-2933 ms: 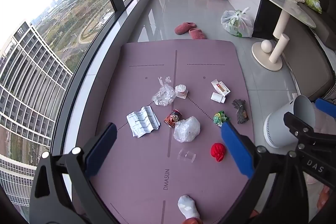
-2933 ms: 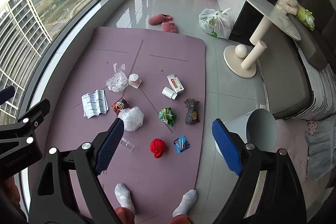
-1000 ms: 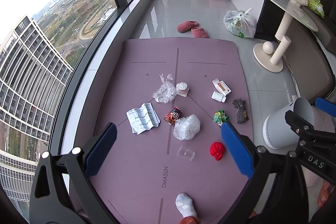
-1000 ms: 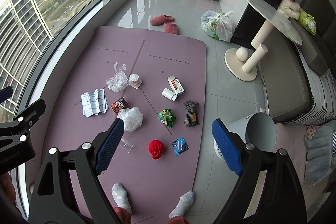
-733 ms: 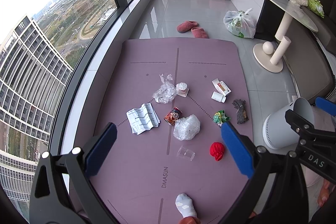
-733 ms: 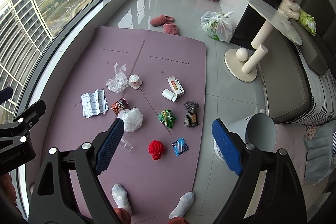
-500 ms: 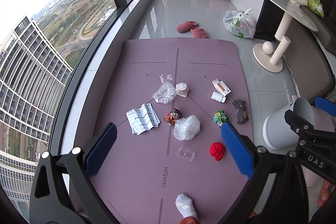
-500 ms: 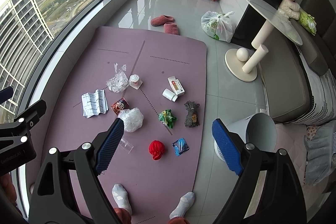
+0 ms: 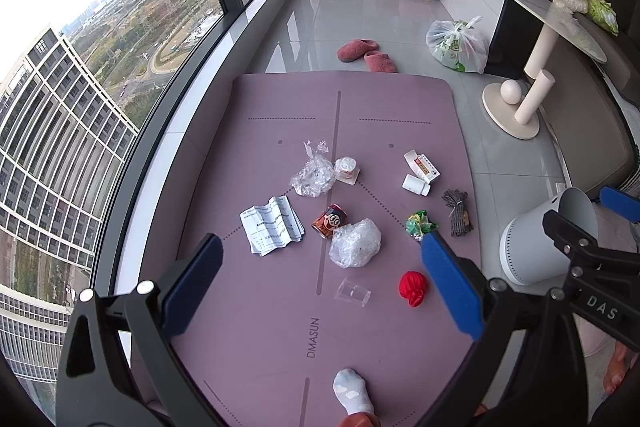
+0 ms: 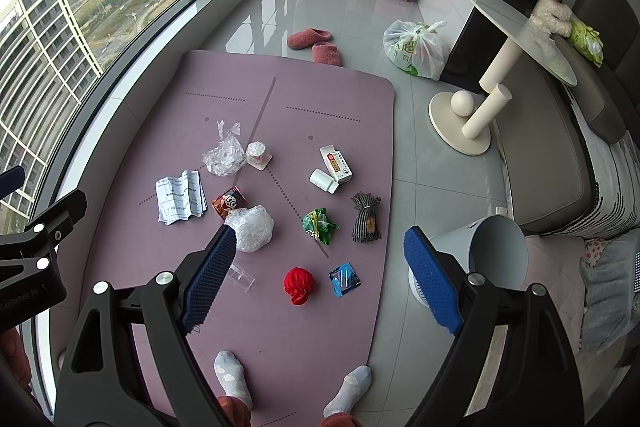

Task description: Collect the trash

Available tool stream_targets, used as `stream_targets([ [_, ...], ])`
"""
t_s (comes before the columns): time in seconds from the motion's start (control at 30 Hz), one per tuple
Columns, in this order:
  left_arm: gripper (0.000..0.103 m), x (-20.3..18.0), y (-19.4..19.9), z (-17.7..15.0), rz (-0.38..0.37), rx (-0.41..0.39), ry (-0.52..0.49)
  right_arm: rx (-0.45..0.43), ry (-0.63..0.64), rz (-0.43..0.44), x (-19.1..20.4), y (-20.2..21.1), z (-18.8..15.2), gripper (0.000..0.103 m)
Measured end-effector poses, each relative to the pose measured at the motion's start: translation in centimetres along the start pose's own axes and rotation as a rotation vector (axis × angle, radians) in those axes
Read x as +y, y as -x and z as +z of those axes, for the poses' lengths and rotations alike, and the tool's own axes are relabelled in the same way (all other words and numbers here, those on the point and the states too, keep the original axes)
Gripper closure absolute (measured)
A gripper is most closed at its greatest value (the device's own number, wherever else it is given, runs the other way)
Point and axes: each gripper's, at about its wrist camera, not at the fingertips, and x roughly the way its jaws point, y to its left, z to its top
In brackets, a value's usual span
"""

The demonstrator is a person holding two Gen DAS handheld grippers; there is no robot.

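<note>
Purple mat (image 10: 312, 87) held light, crushable trash near the bin (image 10: 496, 247); both grippers (image 9: 320, 279) (image 10: 316, 275) hung spread wide, empty.

My two wrist cameras look steeply down from standing height, side by side, both facing the purple mat (image 9: 280, 307) and white bin (image 10: 496, 255).

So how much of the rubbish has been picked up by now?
None, by the look of it. Both the left gripper and the right gripper hang open and empty above the purple mat. All the litter lies there: the red ball, blue packet, green wrapper, can, paper. The white bin stands beside the mat; its inside is not visible.
</note>
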Motion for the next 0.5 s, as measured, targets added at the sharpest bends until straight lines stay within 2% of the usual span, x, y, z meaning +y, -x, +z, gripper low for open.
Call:
stream_targets([
  [0.5,0.004,0.54,-0.28,-0.27,-0.009,0.004,-0.001,0.005,-0.004,0.001,0.14,-0.24,-0.07,0.02],
])
